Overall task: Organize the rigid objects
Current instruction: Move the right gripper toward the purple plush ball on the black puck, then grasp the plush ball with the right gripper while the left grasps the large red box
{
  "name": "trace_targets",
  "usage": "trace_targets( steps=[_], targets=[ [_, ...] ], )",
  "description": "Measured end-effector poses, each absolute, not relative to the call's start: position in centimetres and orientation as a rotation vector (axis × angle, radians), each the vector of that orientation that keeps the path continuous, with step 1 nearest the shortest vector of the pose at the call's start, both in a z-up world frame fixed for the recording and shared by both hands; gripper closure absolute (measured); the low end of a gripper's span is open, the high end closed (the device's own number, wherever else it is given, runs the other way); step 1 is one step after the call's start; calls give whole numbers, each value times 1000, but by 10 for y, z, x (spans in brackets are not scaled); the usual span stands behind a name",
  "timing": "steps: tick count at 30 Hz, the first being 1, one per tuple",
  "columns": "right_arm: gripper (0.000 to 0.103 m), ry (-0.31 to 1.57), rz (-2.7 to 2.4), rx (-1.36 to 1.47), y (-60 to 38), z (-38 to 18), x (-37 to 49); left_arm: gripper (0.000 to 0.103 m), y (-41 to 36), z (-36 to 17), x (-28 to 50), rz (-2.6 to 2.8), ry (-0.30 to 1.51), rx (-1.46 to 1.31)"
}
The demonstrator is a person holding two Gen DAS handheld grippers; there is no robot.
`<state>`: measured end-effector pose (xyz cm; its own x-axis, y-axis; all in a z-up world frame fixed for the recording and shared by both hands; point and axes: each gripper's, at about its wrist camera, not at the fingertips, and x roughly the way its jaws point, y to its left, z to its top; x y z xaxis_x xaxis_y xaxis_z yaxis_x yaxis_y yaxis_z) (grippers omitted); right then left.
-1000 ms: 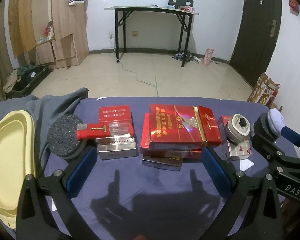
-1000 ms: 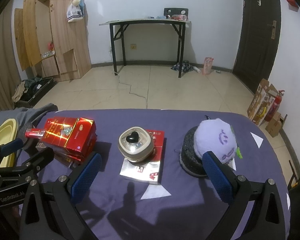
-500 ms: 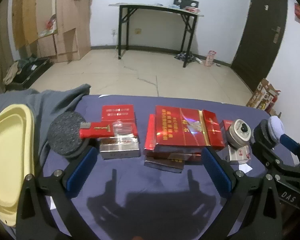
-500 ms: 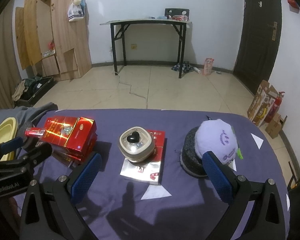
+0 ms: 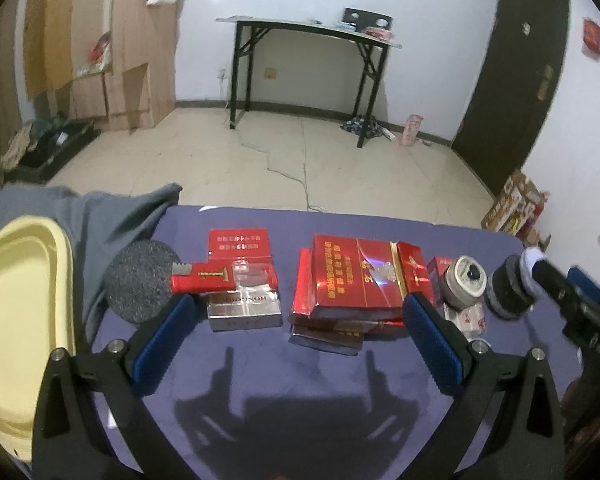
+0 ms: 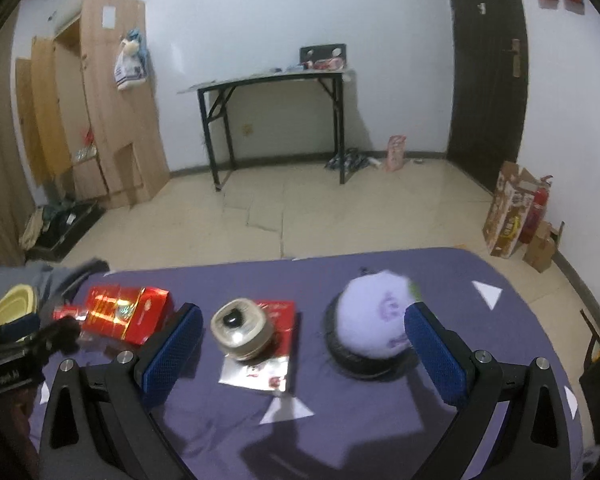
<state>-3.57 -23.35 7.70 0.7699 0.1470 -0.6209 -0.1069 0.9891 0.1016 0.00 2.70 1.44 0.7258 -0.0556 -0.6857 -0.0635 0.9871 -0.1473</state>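
Place: a sparsely furnished room in a home
Floor: cracked beige tiles point(image 5: 300, 160)
Furniture: wooden wardrobe point(image 6: 116, 112), black folding table point(image 5: 308, 40)
Exit: dark door point(image 6: 488, 60)
Clutter: cardboard boxes point(image 6: 512, 212), clothes on the floor point(image 6: 348, 160)

Big red carton point(image 5: 360, 276) lies flat atop stacked packs, centre of purple cloth. Left: red pack point(image 5: 239, 242) far, silver pack point(image 5: 244, 310) near, slim red box point(image 5: 220, 278) across it, touching black disc point(image 5: 142, 282). Right: round tin point(image 6: 242, 330) on flat pack; lilac puff point(image 6: 374, 314) on dark disc.
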Motion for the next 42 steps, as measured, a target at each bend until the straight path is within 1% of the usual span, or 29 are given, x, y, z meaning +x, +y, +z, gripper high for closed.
trace_targets(
  steps=[3, 6, 10, 15, 18, 20, 23, 25, 30, 35, 42],
  targets=[
    [0, 720, 134, 34, -231, 66, -31, 0, 32, 15, 2, -22, 779, -95],
    [0, 776, 190, 28, -220, 53, -22, 0, 69, 21, -1, 38, 767, -158],
    [0, 750, 167, 34, -233, 58, -19, 0, 127, 29, -11, 171, 734, -279],
    [0, 722, 8, 165, -284, 65, -16, 0, 147, 23, -13, 212, 734, -314],
    [0, 722, 16, 158, -286, 63, -14, 0, 134, 16, -5, 187, 760, -259],
    [0, 752, 25, 119, -278, 55, -8, 0, 115, 10, -1, 159, 779, -169],
    [0, 805, 24, 114, -273, 42, 5, 0, 96, 8, 2, 99, 778, -116],
    [0, 828, 17, 100, -268, 39, 15, 0, 85, 7, 5, 59, 775, -122],
    [0, 820, 10, 67, -257, 53, 41, 0, 58, 3, 11, 9, 798, -127],
    [0, 797, -20, 81, -247, 53, 52, 0, 28, 6, 13, -55, 766, -129],
    [0, 789, -7, 53, -235, 39, 38, 0, -18, 4, 21, -126, 773, -63]
  ],
)
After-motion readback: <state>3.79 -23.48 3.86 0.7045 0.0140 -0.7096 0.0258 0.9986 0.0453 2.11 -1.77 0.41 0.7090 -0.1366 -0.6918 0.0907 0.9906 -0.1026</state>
